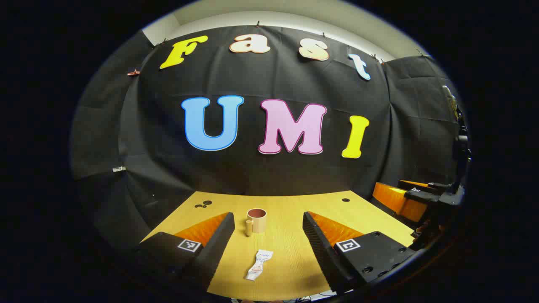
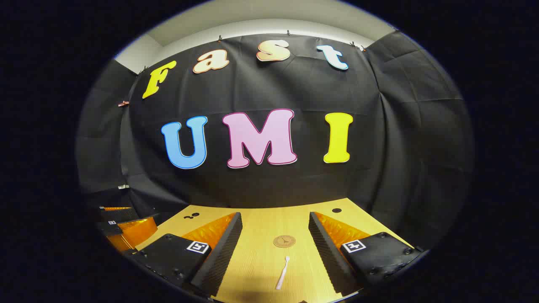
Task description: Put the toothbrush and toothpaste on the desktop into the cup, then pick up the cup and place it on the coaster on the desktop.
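Note:
In the left gripper view a tan cup with a handle and a reddish inside stands upright on the wooden desktop. A small white toothpaste tube lies flat nearer to me. My left gripper hovers above them, open and holding nothing; the cup and tube show between its fingers. In the right gripper view a round brown coaster lies on the desktop, and a white toothbrush lies just in front of it. My right gripper is open and empty above both.
The black cloth wall stands right behind the desk's far edge. Small dark holes mark the desktop's far corners. The right gripper appears at the right edge of the left gripper view; the left gripper appears at the left edge of the right gripper view.

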Tool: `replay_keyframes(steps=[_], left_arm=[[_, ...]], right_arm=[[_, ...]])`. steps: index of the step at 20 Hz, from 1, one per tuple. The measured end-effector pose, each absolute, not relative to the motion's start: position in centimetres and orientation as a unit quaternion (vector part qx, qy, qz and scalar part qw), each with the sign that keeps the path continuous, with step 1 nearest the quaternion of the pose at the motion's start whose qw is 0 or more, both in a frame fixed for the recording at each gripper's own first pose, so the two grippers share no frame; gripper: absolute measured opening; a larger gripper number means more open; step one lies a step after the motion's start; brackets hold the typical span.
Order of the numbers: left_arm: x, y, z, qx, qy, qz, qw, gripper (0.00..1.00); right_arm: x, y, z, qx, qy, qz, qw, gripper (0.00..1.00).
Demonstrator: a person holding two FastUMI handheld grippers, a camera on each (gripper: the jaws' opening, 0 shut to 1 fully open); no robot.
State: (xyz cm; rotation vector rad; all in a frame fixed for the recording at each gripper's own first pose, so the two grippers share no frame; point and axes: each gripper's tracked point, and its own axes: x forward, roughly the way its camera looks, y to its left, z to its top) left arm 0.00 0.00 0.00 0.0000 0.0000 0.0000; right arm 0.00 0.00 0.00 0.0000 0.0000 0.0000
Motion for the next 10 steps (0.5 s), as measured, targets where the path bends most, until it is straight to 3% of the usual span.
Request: replay_keyframes(steps=[10], left_arm=[[2.4,1.0,-1.0,-0.03,0.018,0.013,0.999,1.0]], right_arm=[[1.7,-0.6,-0.9,-0.004,0.014,0.008,1.0,0.98]])
